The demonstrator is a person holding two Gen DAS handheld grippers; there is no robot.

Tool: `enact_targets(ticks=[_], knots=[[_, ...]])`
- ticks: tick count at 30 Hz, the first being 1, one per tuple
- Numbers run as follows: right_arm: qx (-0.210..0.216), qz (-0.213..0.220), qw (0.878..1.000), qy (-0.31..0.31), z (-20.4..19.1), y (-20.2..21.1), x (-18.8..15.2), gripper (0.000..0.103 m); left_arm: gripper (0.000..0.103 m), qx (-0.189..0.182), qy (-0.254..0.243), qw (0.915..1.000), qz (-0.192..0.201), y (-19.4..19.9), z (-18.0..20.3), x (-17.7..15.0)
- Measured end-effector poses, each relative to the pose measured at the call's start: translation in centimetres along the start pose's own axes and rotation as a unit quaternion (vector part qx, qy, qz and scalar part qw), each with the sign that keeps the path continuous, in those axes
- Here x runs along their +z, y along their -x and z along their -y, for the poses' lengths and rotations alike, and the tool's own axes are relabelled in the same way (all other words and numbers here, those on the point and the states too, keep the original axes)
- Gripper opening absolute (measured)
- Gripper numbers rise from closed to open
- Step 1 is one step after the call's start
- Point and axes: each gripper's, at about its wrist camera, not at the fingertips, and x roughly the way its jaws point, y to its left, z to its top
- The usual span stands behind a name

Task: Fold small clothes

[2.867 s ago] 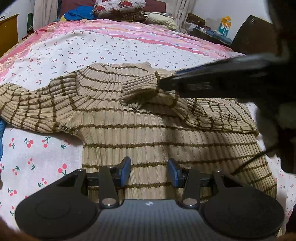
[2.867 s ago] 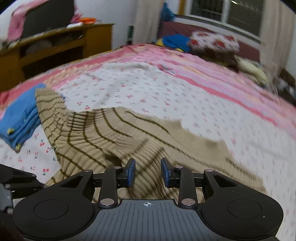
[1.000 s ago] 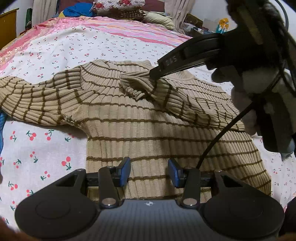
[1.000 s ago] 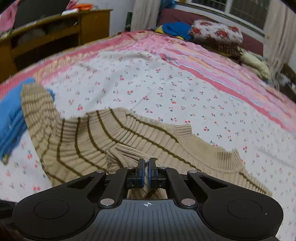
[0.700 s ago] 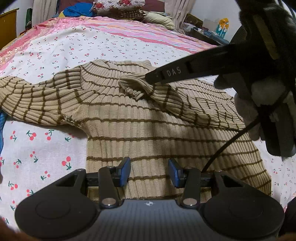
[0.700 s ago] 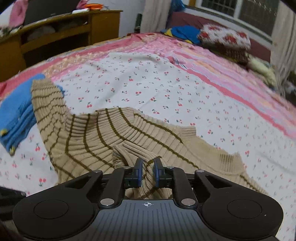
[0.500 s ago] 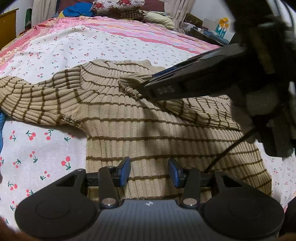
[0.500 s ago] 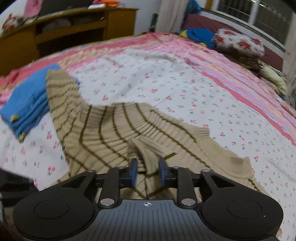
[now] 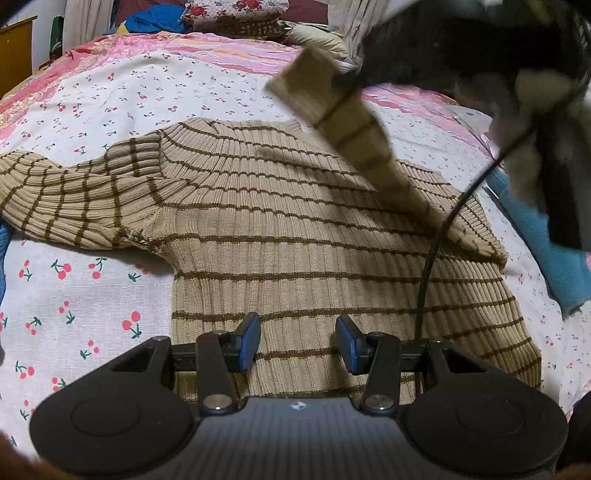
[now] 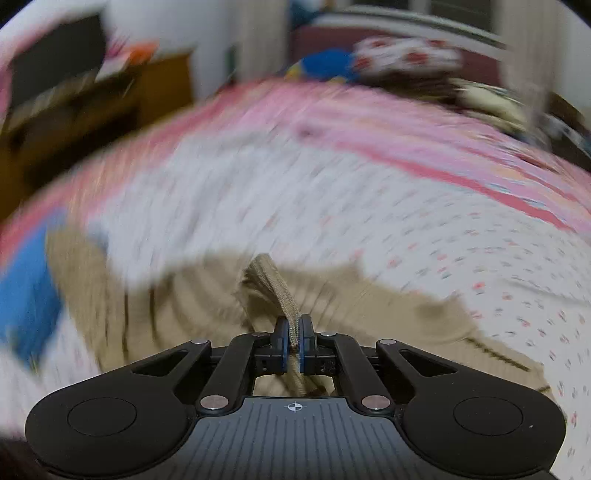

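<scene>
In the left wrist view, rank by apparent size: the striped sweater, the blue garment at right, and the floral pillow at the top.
1. Striped sweater, by far the largest.
2. Blue garment, partly hidden by the right claw's rig.
3. Floral pillow, though it lies farthest away, so its true size is unsure.

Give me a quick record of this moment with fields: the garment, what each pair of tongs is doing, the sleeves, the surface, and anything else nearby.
garment: tan striped ribbed sweater, body spread flat on the bed
right tongs: shut on the right sleeve, holding it lifted above the sweater body
left tongs: open, over the sweater's hem, gripping nothing
left sleeve: lying flat, stretched out to the side
surface: cherry-print bedsheet
nearby: blue garment beside the sweater; floral pillow at the far end of the bed
image quality: right wrist view is motion-blurred
</scene>
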Motion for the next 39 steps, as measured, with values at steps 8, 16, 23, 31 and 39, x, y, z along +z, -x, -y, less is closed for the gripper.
enact_targets(ticks=[8,16,23,31,39], knots=[[0.039,-0.04,0.998,0.026,-3.1,-2.8,-1.7,0.013,0.053,0.001,-0.005,1.0,0.0,0.1,0.2,-0.1],[0.086,-0.075,0.993,0.033,-3.6,-3.0,-3.9,0.014,0.053,-0.002,-0.004,1.0,0.0,0.3,0.2,-0.1],[0.067,-0.029,0.997,-0.034,0.6,-0.2,-4.6,0.015,0.053,0.0,-0.004,1.0,0.002,0.3,0.2,-0.3],[0.011,-0.069,0.997,-0.044,3.0,-1.5,-8.2,0.017,0.054,0.003,-0.006,1.0,0.004,0.1,0.2,-0.3],[0.036,-0.033,0.998,0.029,-0.1,-1.4,-6.8,0.023,0.054,0.006,0.006,0.9999,0.014,0.7,-0.3,-0.1]])
